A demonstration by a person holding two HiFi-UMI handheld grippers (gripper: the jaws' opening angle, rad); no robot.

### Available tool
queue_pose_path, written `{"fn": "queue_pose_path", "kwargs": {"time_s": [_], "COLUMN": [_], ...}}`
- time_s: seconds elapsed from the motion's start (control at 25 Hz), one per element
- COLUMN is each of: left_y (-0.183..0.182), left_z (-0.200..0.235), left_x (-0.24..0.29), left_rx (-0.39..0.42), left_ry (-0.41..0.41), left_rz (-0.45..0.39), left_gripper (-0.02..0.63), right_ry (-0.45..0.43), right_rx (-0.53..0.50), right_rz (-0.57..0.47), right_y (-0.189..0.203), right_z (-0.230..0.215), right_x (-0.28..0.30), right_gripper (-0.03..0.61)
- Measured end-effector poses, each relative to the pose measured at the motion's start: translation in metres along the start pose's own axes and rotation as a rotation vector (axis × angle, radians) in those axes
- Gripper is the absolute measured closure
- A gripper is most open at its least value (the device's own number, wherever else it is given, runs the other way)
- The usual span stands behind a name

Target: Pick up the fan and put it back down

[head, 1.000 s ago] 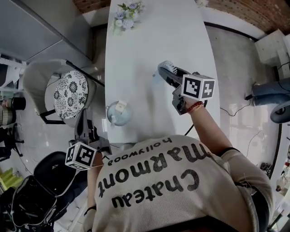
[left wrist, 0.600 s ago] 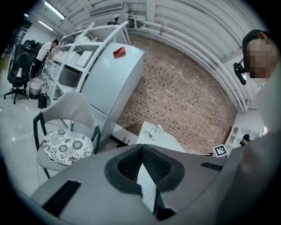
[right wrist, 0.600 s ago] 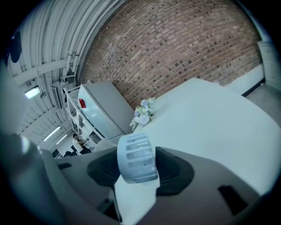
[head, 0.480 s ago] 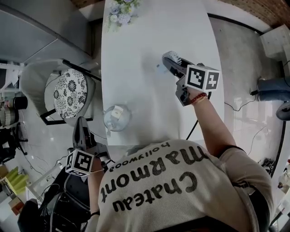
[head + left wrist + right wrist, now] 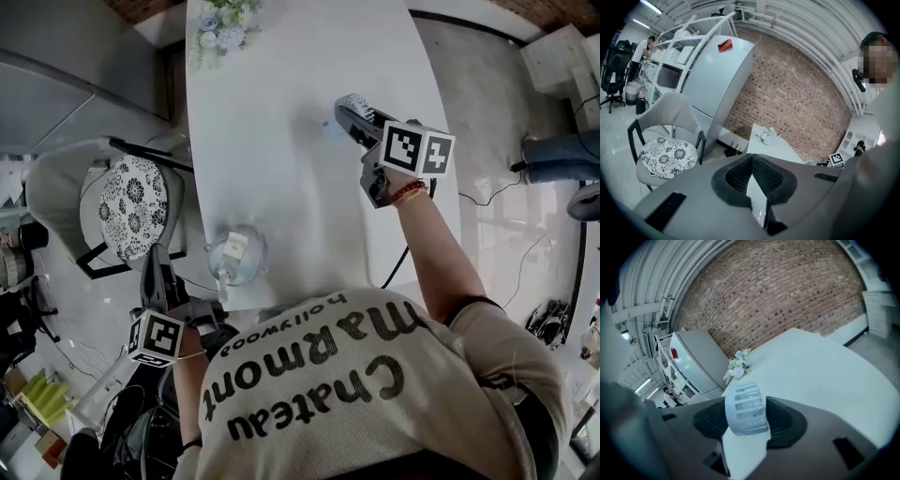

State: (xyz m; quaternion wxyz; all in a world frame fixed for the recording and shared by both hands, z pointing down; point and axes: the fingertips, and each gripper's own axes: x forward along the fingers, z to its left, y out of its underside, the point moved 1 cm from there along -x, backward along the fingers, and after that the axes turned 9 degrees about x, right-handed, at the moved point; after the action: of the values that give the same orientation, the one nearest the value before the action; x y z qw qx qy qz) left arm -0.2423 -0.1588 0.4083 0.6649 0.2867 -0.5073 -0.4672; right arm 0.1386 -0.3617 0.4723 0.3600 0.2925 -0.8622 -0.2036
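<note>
Brick wall [image 5: 787, 291] behind a white desk [image 5: 281, 159] w/ flowers [image 5: 217, 28] at far end, round clear obj [image 5: 234, 255] nr the near edge. R tool [image 5: 354, 114] clamped on the white slotted fan [image 5: 745, 408], over desk's right side. L tool [image 5: 151, 258] off desk's near-left corner, by chair [image 5: 131, 197]; jaws together, nothing btwn.

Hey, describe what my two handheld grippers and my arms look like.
The left gripper and right gripper are grey with dark ribbed pads, each carrying a white cube printed with black square markers. The right wrist wears a red bracelet; the beige shirt has short sleeves and dark lettering.
</note>
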Motion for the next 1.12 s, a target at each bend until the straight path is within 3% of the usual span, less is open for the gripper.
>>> {"fn": "queue_pose_path", "kwargs": {"time_s": [0.44,1.12], "left_y": [0.0,0.007], "left_z": [0.008,0.024], "left_x": [0.01,0.005], "left_rx": [-0.004,-0.035], "left_ry": [0.025,0.007], "left_rz": [0.016,0.027], "left_gripper": [0.612,0.612], "right_ry": [0.055,0.143], "right_rx": [-0.02,-0.232], "right_rz": [-0.028,-0.015], "right_y": [-0.007,0.002], "right_z": [-0.005,0.013], "right_x": [-0.003,0.007], "right_gripper": [0.367,0.371]}}
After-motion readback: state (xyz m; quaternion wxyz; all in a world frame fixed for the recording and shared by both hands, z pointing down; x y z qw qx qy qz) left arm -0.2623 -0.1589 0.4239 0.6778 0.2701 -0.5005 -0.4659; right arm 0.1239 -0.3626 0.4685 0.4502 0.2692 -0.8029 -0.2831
